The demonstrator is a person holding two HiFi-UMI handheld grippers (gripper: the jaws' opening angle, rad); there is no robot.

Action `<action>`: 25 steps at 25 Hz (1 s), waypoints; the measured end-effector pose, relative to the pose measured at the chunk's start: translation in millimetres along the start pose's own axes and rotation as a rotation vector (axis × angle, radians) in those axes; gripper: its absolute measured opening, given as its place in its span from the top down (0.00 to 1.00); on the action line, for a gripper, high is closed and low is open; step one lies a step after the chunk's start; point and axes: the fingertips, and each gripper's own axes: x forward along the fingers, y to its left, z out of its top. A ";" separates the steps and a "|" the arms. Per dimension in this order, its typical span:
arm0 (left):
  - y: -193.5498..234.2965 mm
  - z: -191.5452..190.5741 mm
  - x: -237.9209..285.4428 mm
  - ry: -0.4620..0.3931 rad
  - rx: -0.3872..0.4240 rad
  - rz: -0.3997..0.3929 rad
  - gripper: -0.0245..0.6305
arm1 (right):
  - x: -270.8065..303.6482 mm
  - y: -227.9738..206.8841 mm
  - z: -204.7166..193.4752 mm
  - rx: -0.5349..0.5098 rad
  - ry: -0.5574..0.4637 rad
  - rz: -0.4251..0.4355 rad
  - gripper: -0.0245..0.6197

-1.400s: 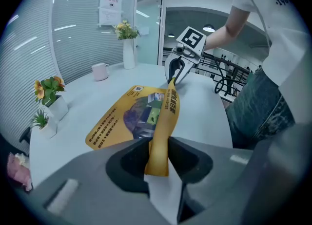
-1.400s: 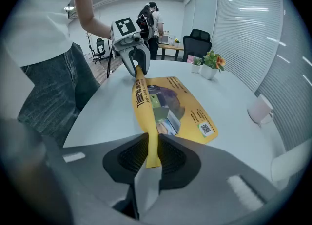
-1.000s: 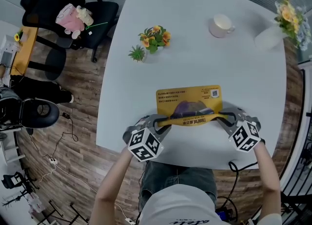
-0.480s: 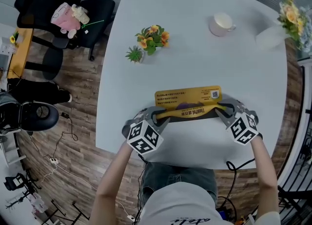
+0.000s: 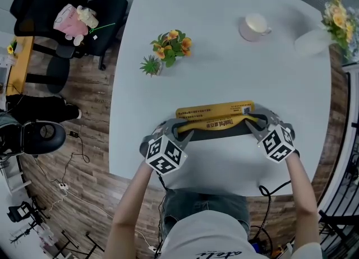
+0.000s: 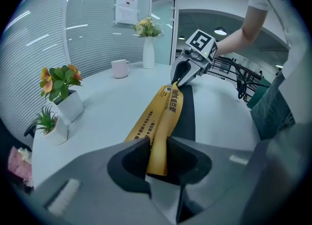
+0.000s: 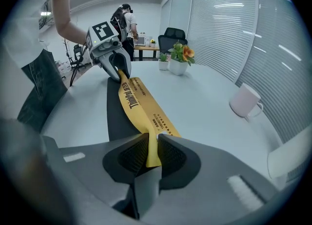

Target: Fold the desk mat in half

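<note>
In the head view the mat (image 5: 216,112) lies near the tabletop (image 5: 224,56) front, its near edge lifted by left gripper (image 5: 182,131) and right gripper (image 5: 253,122), so I'd carry both corners evenly to the far edge; the left gripper view shows fingers (image 6: 127,158) pinching a yellow corner; the right gripper view shows fingers (image 7: 173,158) narrow on the other.

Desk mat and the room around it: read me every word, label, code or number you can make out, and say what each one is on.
"ThinkPad", as best it reads, on the yellow face of the desk mat; the characters after it are too blurred.
Too small to read: the small print line along the mat.
No words, only a code: the QR code on the mat.
Too small to read: the sheet on the glass wall.
</note>
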 end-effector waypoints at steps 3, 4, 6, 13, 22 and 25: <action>4.3 -1.4 3.8 0.001 -0.008 0.004 0.79 | 5.0 -3.8 -0.9 0.020 0.003 -0.002 0.83; 5.7 -1.7 4.5 0.001 -0.012 0.007 0.79 | 6.3 -5.0 -0.9 0.028 0.004 -0.003 0.83; 7.9 -2.1 6.0 0.000 -0.021 0.011 0.79 | 8.3 -6.7 -1.1 0.039 0.006 -0.001 0.83; 13.8 -2.1 9.2 -0.024 -0.066 0.013 0.75 | 10.8 -10.8 -1.1 0.068 0.010 -0.003 0.81; 27.0 -1.7 5.4 -0.093 -0.201 0.045 0.69 | 11.0 -16.8 -0.3 0.124 -0.002 -0.024 0.75; 35.2 -3.6 5.1 -0.121 -0.254 0.071 0.68 | 12.0 -19.1 -0.7 0.148 -0.006 -0.039 0.73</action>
